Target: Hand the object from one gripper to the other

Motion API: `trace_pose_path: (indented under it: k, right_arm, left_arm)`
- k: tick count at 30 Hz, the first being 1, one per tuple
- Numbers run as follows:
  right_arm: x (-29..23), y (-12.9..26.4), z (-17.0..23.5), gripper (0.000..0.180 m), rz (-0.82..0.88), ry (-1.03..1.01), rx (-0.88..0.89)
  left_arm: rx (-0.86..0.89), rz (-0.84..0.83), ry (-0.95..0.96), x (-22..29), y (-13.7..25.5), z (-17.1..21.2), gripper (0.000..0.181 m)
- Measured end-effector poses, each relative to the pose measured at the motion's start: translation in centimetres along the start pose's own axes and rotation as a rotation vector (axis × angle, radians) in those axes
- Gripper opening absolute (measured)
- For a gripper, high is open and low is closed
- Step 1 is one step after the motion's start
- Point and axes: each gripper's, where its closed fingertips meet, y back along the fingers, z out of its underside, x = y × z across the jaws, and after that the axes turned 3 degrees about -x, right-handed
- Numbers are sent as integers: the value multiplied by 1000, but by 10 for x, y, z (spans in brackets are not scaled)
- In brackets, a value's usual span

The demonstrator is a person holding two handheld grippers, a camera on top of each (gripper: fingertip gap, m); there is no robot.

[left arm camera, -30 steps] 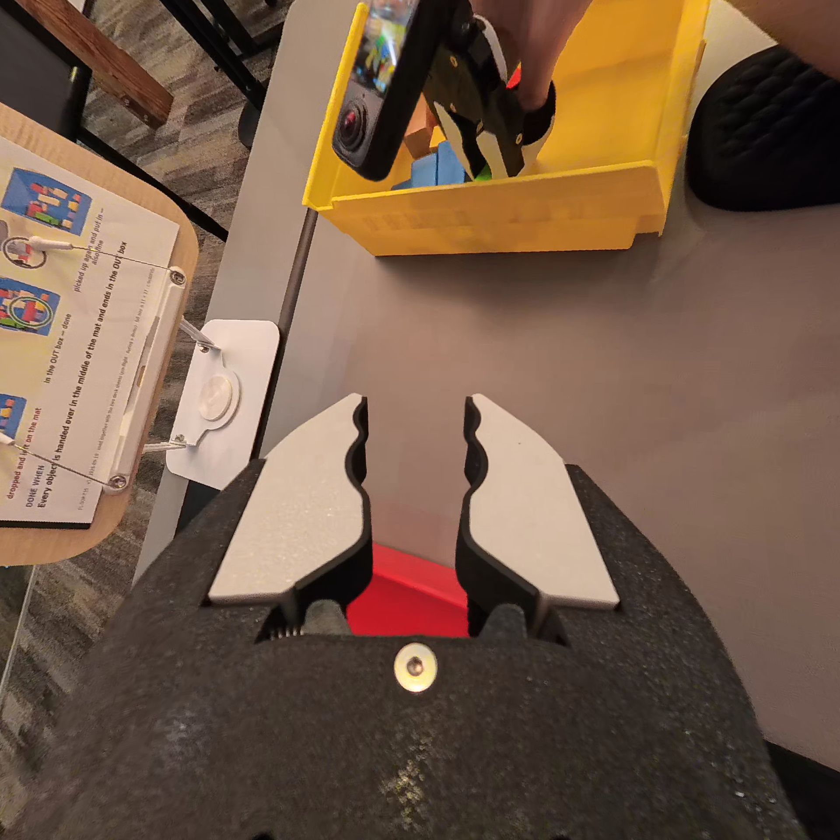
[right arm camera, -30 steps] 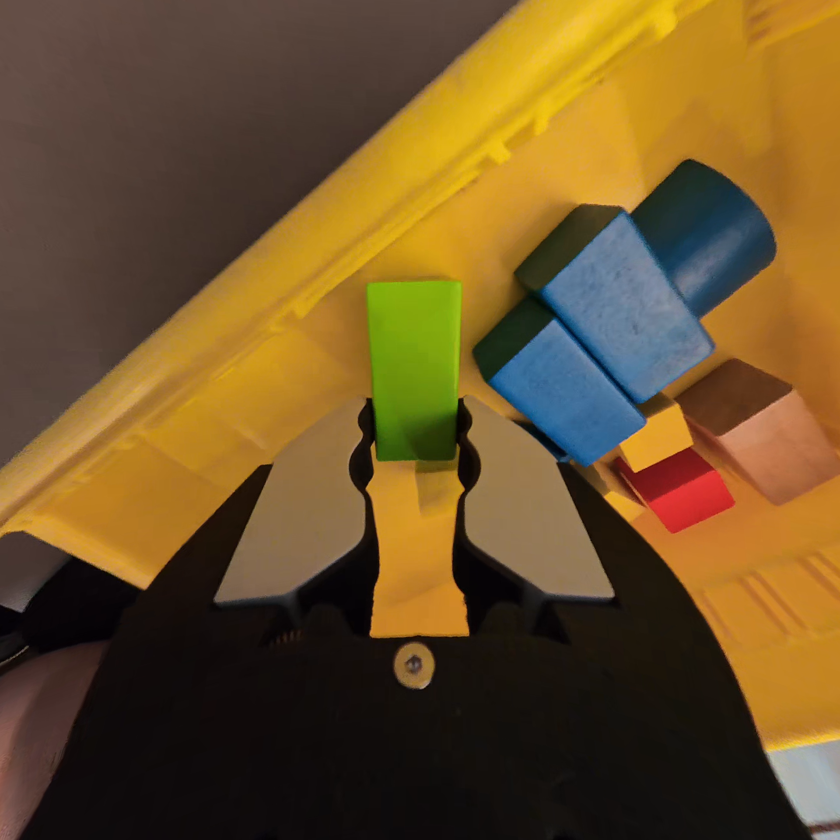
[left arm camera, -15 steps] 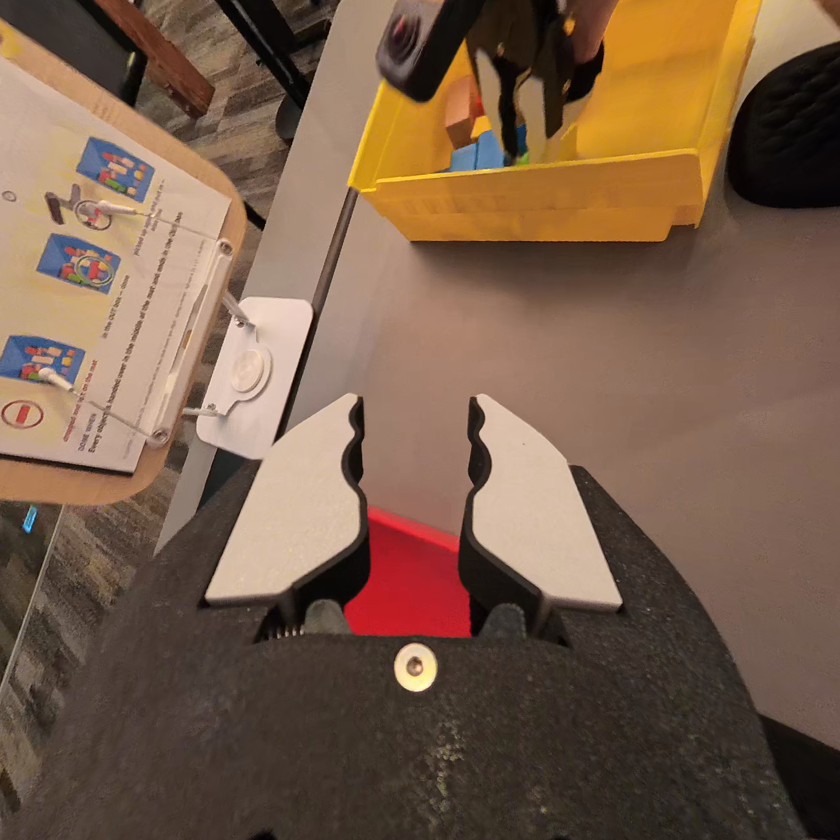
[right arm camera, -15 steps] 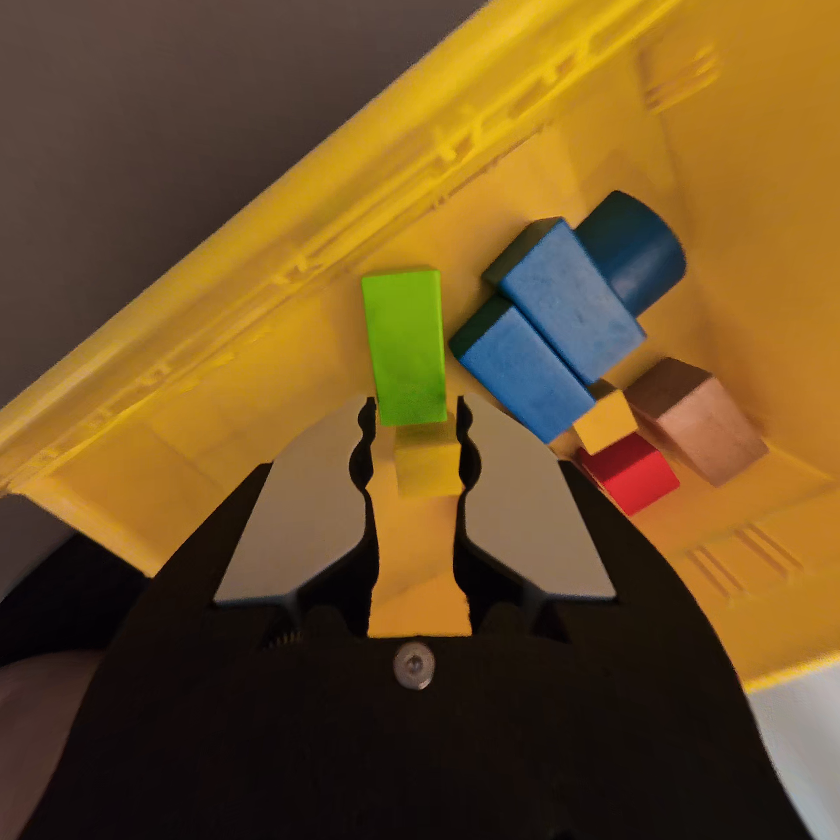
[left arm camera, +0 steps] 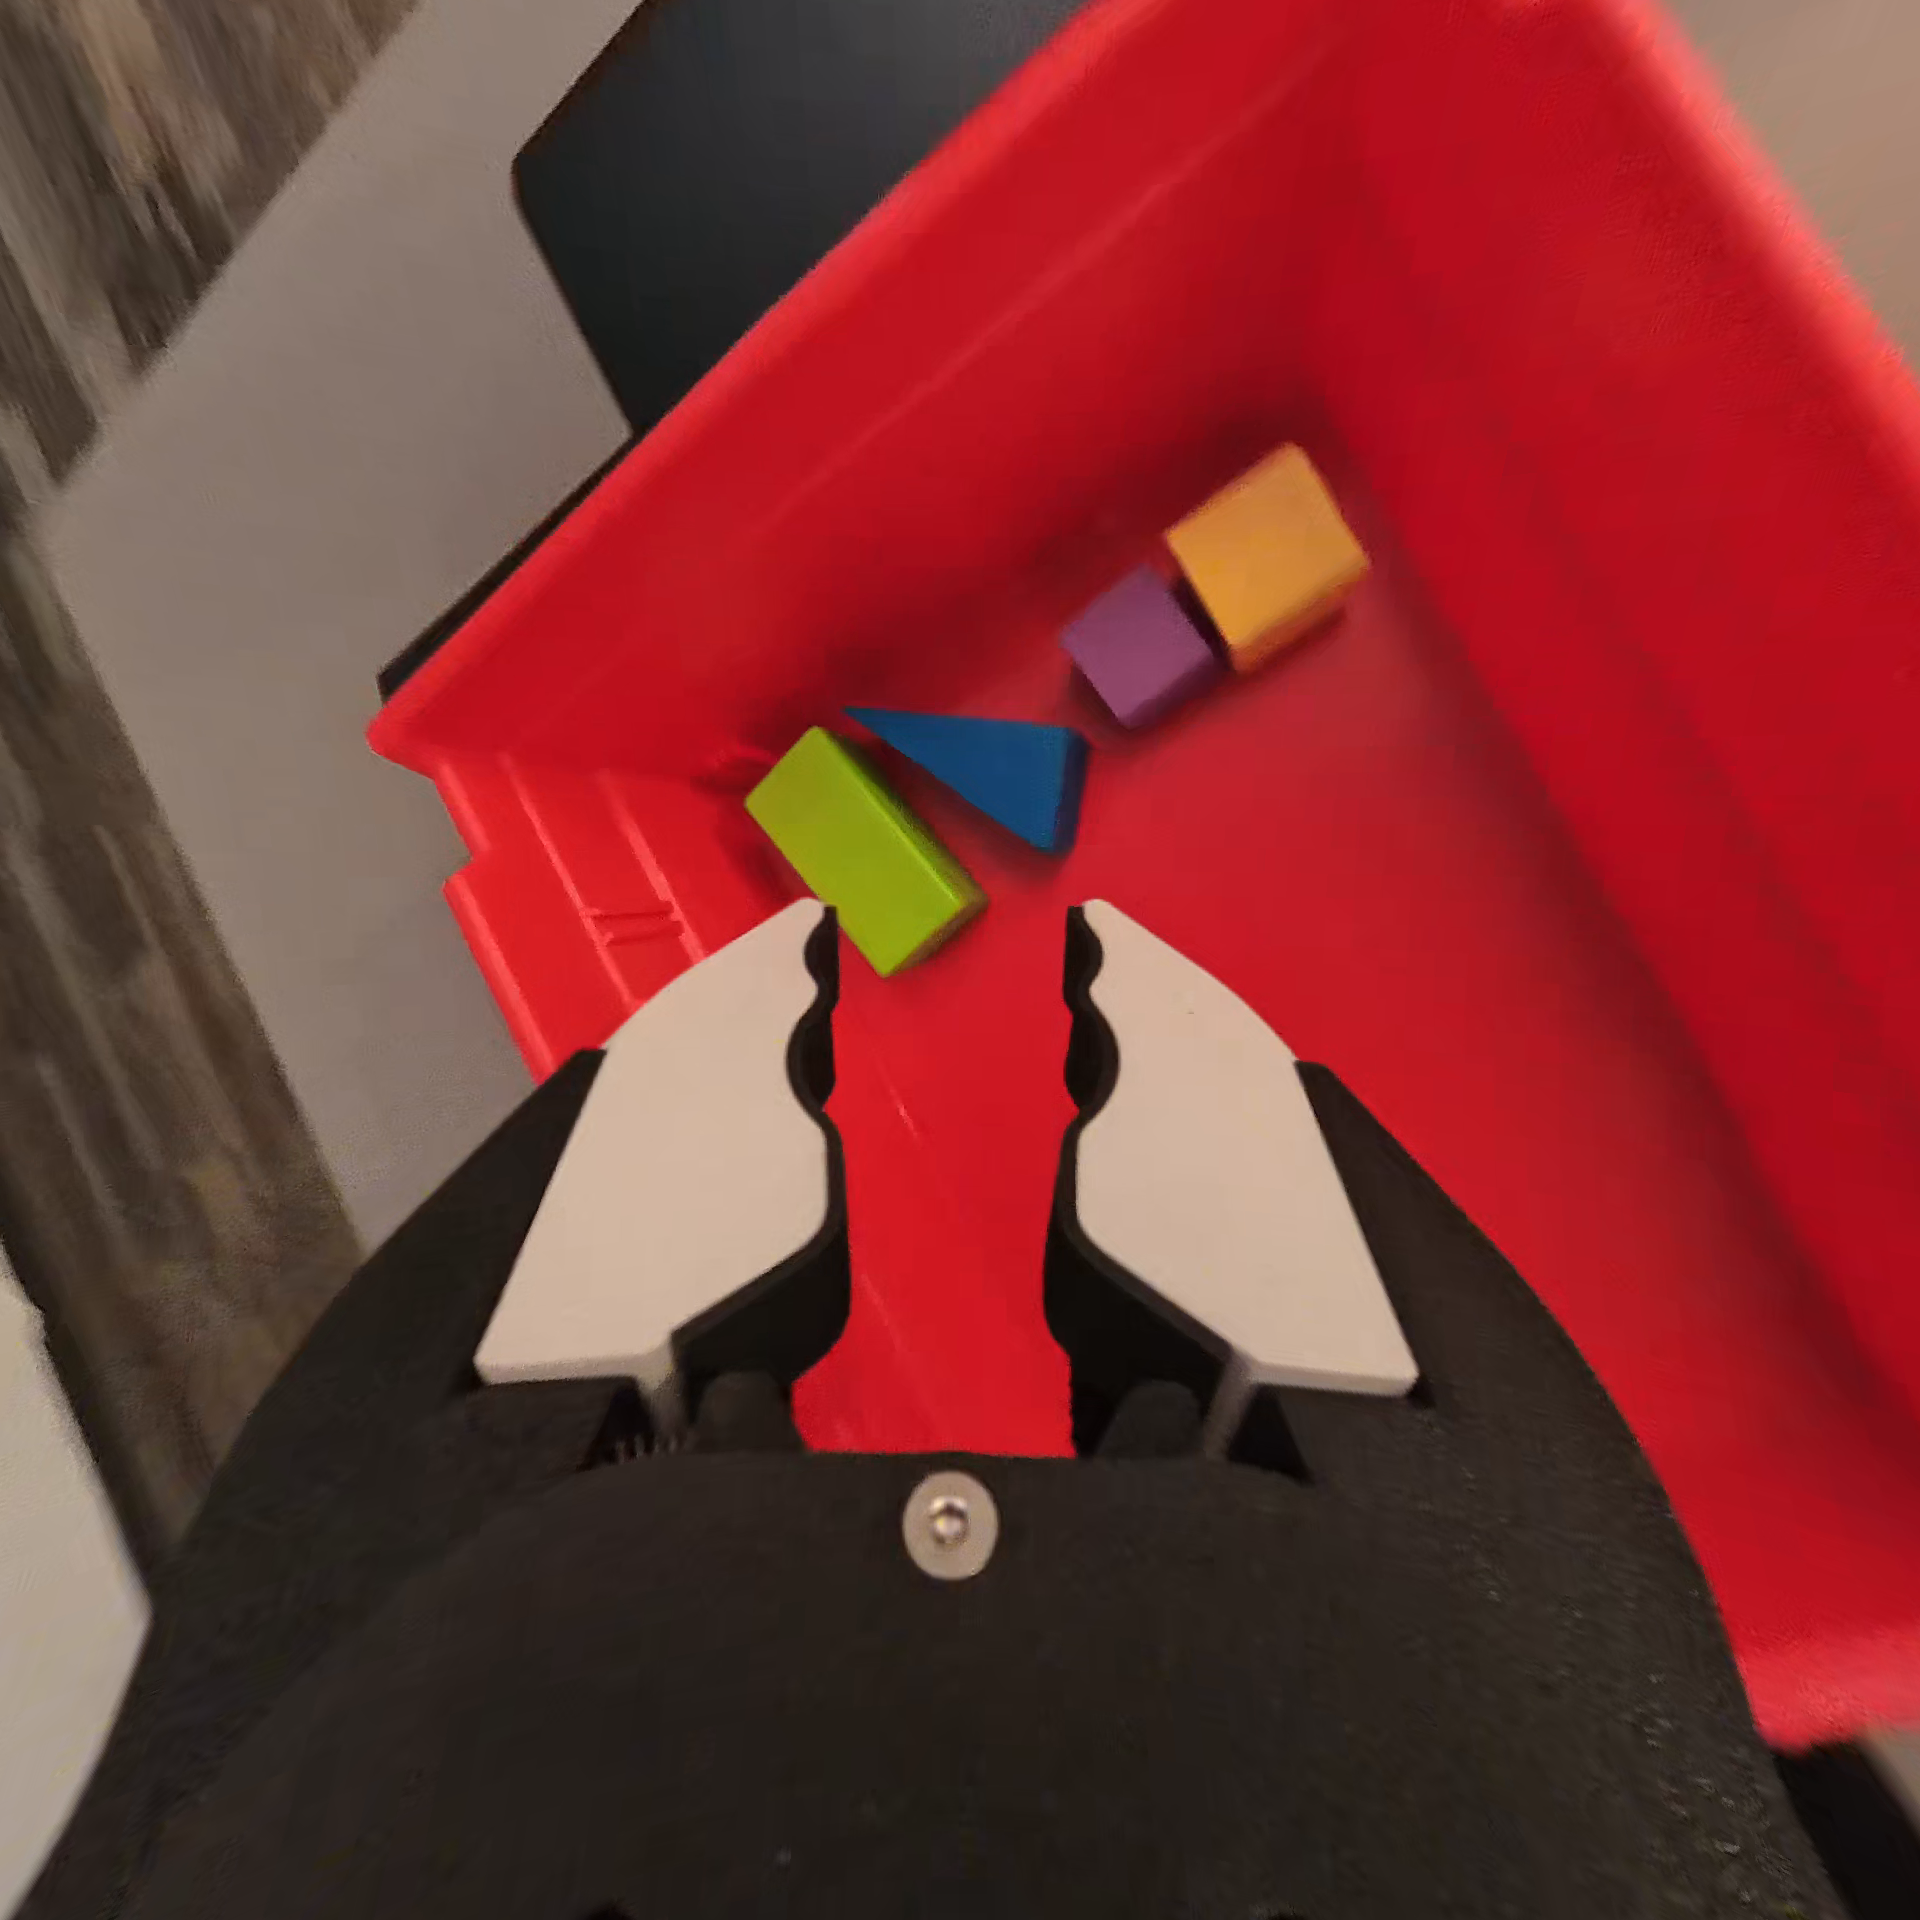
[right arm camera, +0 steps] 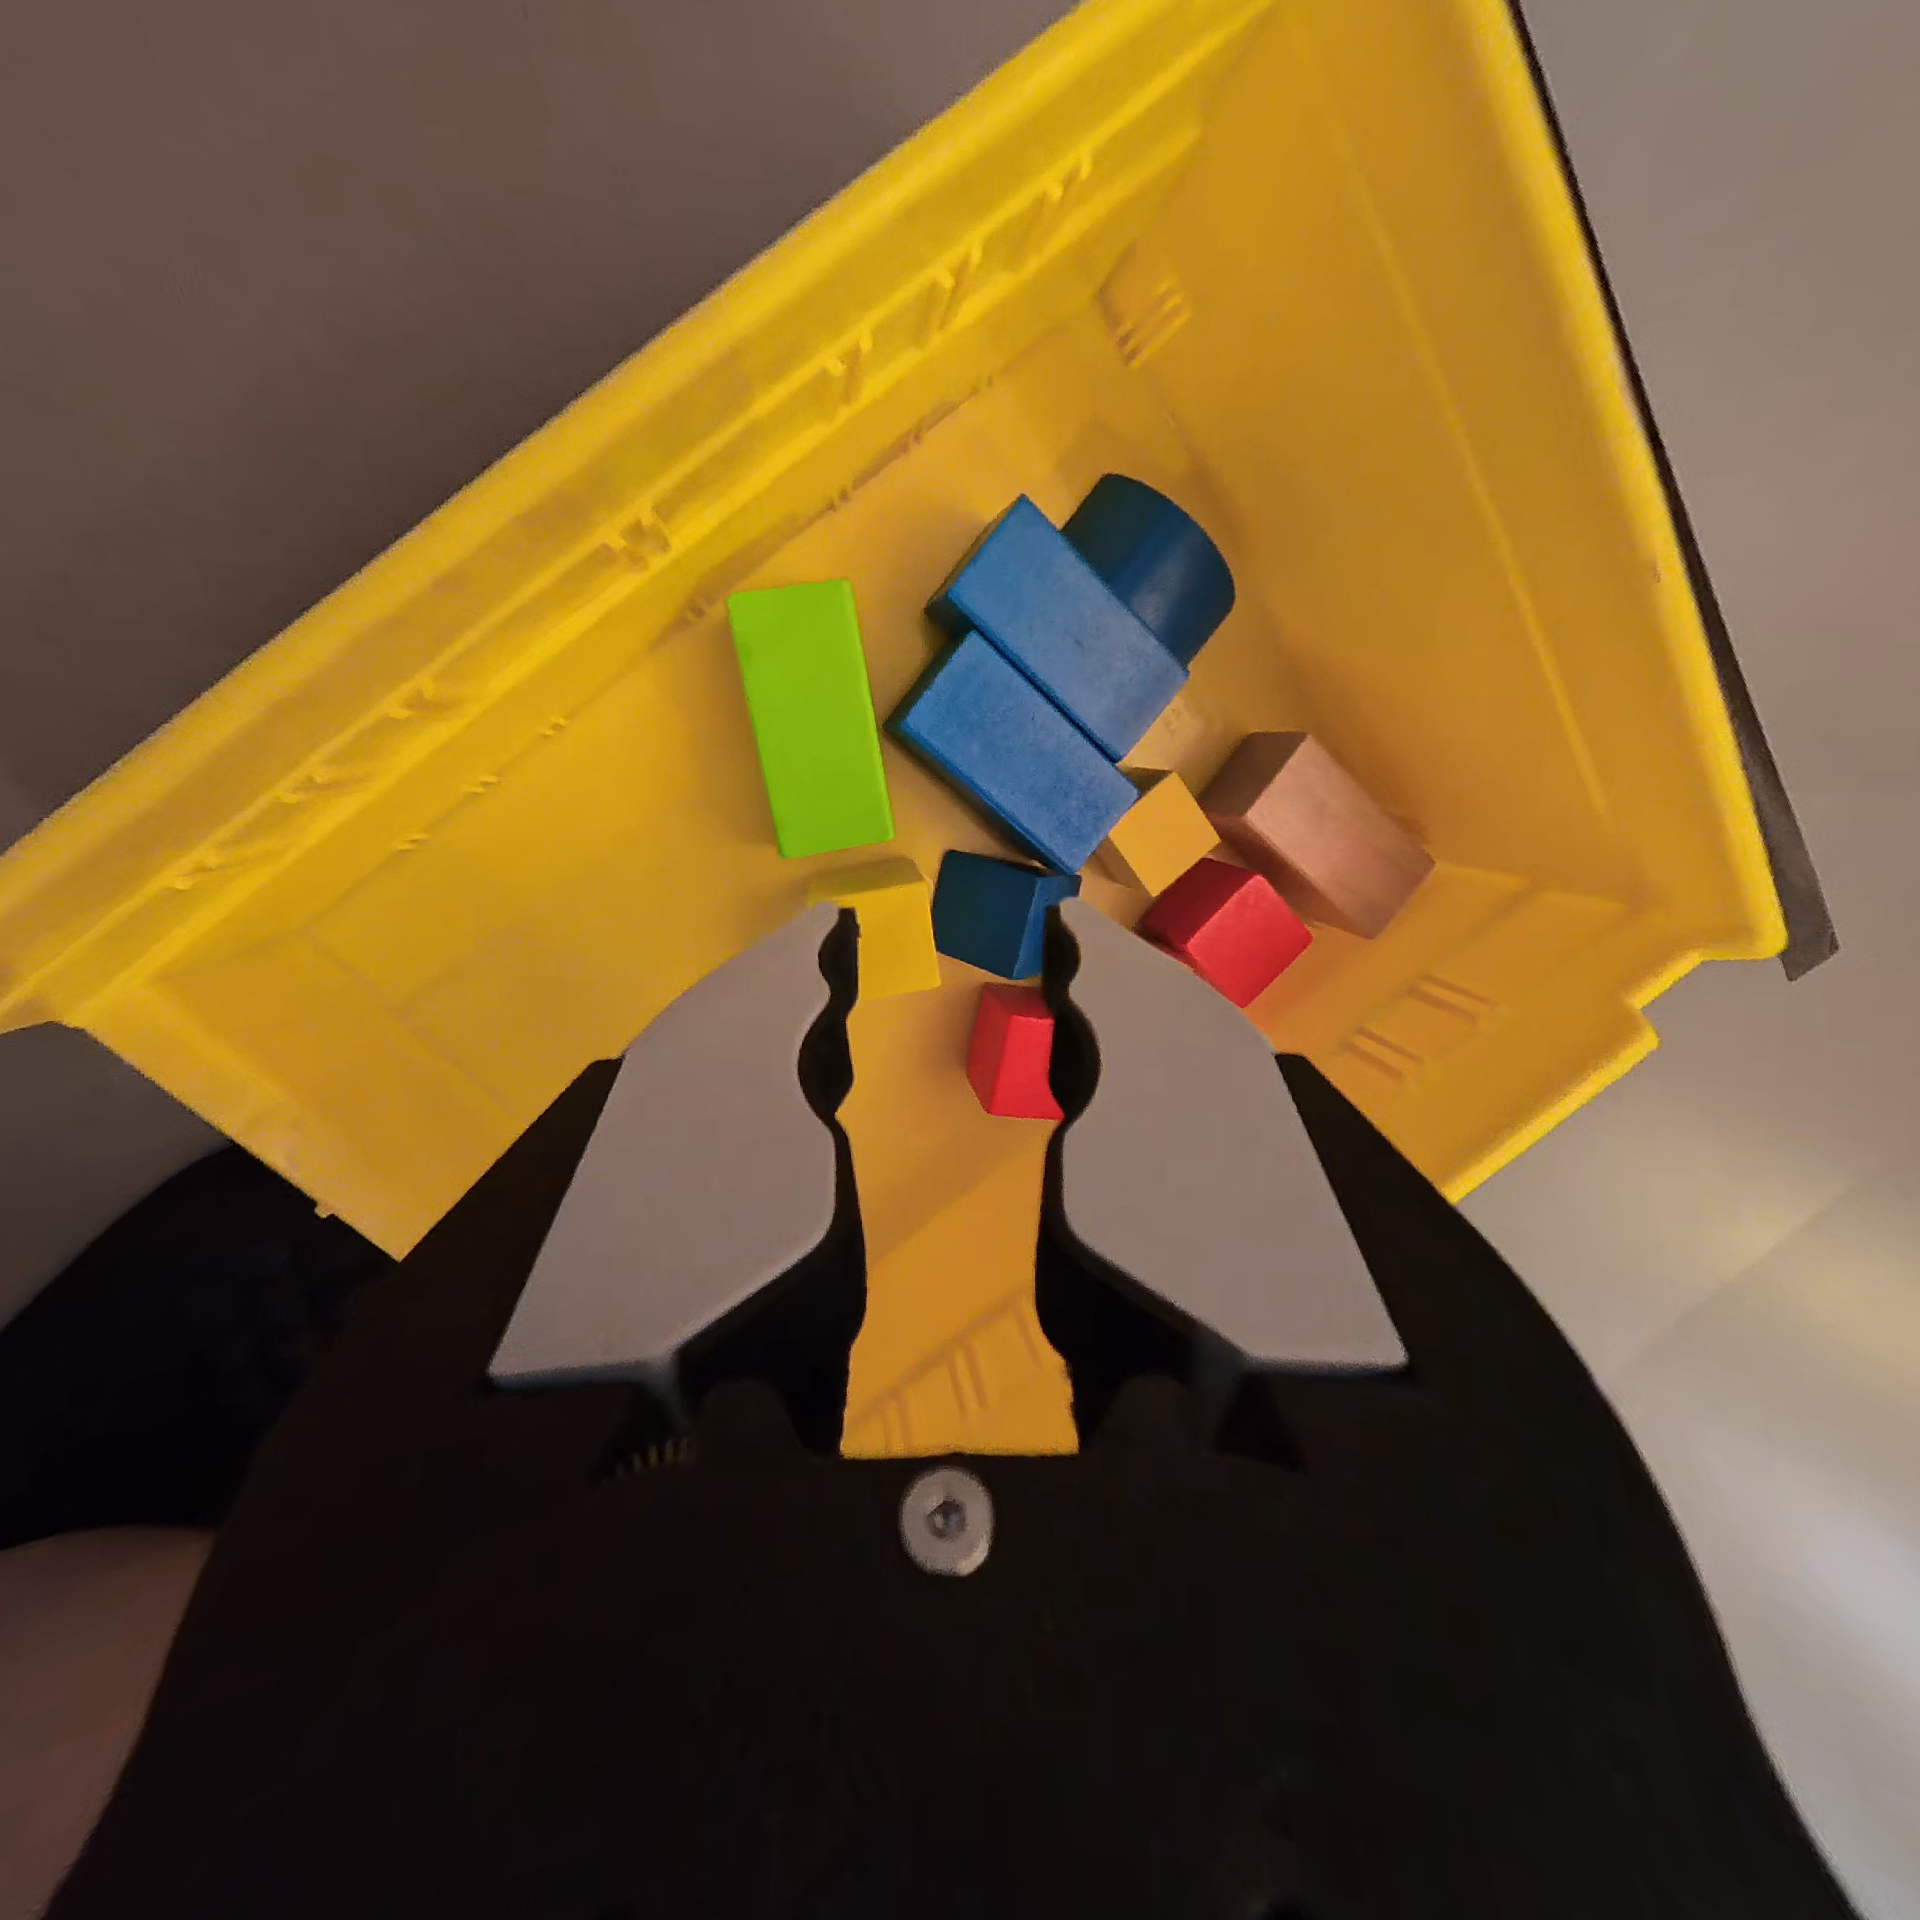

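The left gripper (left arm camera: 948, 914), jaws apart and empty, hangs over a red plastic bin (left arm camera: 1558, 436); a lime-green wooden block (left arm camera: 862, 850) lies at its eleven o'clock. The right gripper (right arm camera: 945, 914), likewise parted and empty, hangs over a yellow plastic bin (right arm camera: 436, 831), a green rectangular wooden block (right arm camera: 810, 717) at eleven o'clock.

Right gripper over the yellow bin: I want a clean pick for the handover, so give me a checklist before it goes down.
1. Right gripper open and empty: ok.
2. Left gripper open and empty, free to receive: ok, though it points into the red bin.
3. One block lined up between the fingers: not ok; a yellow block, a dark blue block and a small red block crowd the gap.
4. Green block free of its neighbours: ok.
5. Height above the bin floor: cannot tell.
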Motion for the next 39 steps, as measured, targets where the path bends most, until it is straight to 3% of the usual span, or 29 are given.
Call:
trace_pose_path:
  k: [4,8,19,23,31,39]
  right_arm:
    - [-1,-5,1,35,2,8,-32]
    - [-3,-7,1,35,2,18,-46]
    - [-8,-12,0,34,3,47,-77]
    - [-9,-12,1,34,3,56,-84]
    - [-7,-13,4,33,14,58,-104]
    - [0,4,-12,32,79,59,1]
  left_arm:
    - [-87,-78,219,-25,-33,13,44]
    - [-47,-16,344,-24,-48,10,44]
    - [-153,-38,372,-20,-72,26,47]
    - [-166,-34,373,-19,-77,29,40]
    - [-176,52,336,-12,-65,30,37]
    - [-34,102,305,-19,-8,12,36]
